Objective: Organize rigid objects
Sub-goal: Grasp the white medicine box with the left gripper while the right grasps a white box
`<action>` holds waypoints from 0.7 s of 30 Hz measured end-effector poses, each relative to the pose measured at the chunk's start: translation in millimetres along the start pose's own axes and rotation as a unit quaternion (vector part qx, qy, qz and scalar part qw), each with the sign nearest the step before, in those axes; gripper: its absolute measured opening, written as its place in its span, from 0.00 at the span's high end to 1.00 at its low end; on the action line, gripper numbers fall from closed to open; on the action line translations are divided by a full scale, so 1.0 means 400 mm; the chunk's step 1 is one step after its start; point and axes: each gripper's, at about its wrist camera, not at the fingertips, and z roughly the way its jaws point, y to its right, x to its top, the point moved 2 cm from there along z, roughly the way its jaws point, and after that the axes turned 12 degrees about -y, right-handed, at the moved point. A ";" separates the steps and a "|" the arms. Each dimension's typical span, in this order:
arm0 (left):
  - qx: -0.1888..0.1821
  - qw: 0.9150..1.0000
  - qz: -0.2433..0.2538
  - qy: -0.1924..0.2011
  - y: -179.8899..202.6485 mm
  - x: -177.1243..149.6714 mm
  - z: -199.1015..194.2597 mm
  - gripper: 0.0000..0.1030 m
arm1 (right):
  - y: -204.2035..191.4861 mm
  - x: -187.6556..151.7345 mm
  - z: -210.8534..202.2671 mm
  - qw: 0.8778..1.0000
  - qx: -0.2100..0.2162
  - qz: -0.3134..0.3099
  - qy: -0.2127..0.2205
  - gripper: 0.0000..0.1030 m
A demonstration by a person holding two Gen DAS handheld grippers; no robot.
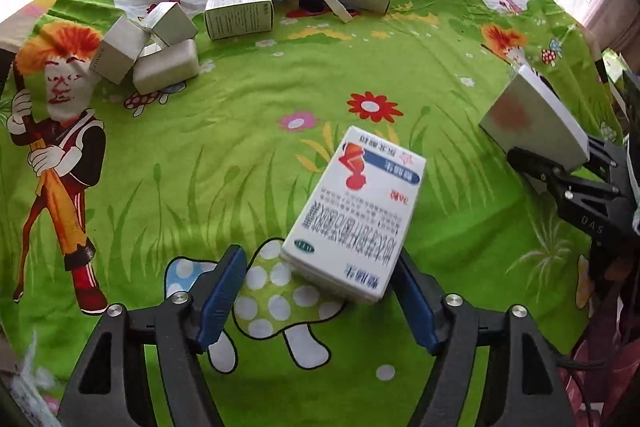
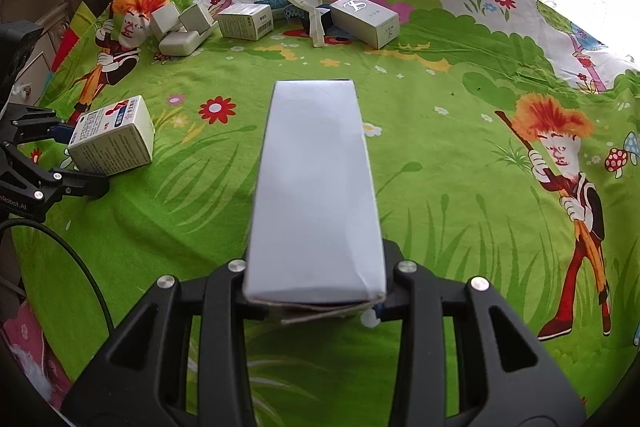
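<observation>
My left gripper (image 1: pixel 320 283) is open; a white medicine box (image 1: pixel 356 215) with blue and red print lies on the green cloth between its blue fingers, leaning toward the right one. The same box (image 2: pixel 114 139) shows at the left of the right wrist view, with the left gripper (image 2: pixel 48 163) beside it. My right gripper (image 2: pixel 316 291) is shut on a long plain white box (image 2: pixel 316 187) that points forward above the cloth. That held box (image 1: pixel 536 119) also shows at the right edge of the left wrist view.
At the far side of the cloth lie a cluster of small white boxes (image 1: pixel 148 47), a printed box (image 1: pixel 240 13), a white box with a logo (image 2: pixel 366 21), a white plastic spoon (image 2: pixel 308 11) and dark blue items (image 1: pixel 308 1). A window stands behind.
</observation>
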 end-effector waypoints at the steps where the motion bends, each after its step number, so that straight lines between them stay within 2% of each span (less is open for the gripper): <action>1: -0.004 1.000 -0.009 0.009 0.002 0.005 0.002 0.28 | -0.002 0.000 0.000 1.000 -0.002 0.000 0.000 0.62; 3: -0.016 0.999 -0.011 0.025 0.009 0.006 0.006 0.28 | -0.003 0.001 0.000 1.000 -0.002 0.001 0.000 0.62; 6: 0.022 0.998 0.021 0.048 0.038 0.008 0.023 0.28 | -0.005 0.002 0.000 1.000 -0.002 0.003 -0.001 0.62; 7: 0.029 0.997 0.035 0.060 0.047 0.000 0.024 0.33 | -0.006 0.002 0.000 1.000 -0.003 0.003 -0.001 0.62; 8: 0.021 0.996 0.041 0.073 0.051 -0.014 0.014 0.44 | -0.006 0.002 -0.001 1.000 -0.003 0.003 0.000 0.62; 9: 0.025 0.996 0.036 0.076 0.051 -0.022 0.007 0.60 | -0.009 0.001 -0.003 1.000 -0.008 0.003 0.001 0.63; 10: 0.022 0.997 0.027 0.074 0.050 -0.030 0.001 0.60 | -0.014 -0.002 -0.007 1.000 -0.012 0.003 0.003 0.63; 12: -0.004 0.997 0.005 0.083 0.036 -0.059 -0.023 0.60 | -0.038 -0.016 -0.024 0.999 0.047 0.017 0.009 0.64; 13: -0.008 0.996 -0.004 0.084 0.029 -0.075 -0.030 0.60 | -0.061 -0.028 -0.032 0.998 0.059 0.022 0.010 0.64; 16: -0.008 0.995 -0.024 0.093 0.011 -0.127 -0.049 0.60 | -0.155 -0.064 -0.050 1.000 0.012 -0.005 0.011 0.64; 19: -0.019 0.995 -0.040 0.086 0.001 -0.164 -0.046 0.60 | -0.212 -0.099 -0.062 0.999 0.030 -0.003 0.013 0.63; 21: -0.024 0.995 -0.045 0.089 -0.001 -0.187 -0.056 0.60 | -0.239 -0.118 -0.074 1.000 0.022 -0.008 0.013 0.63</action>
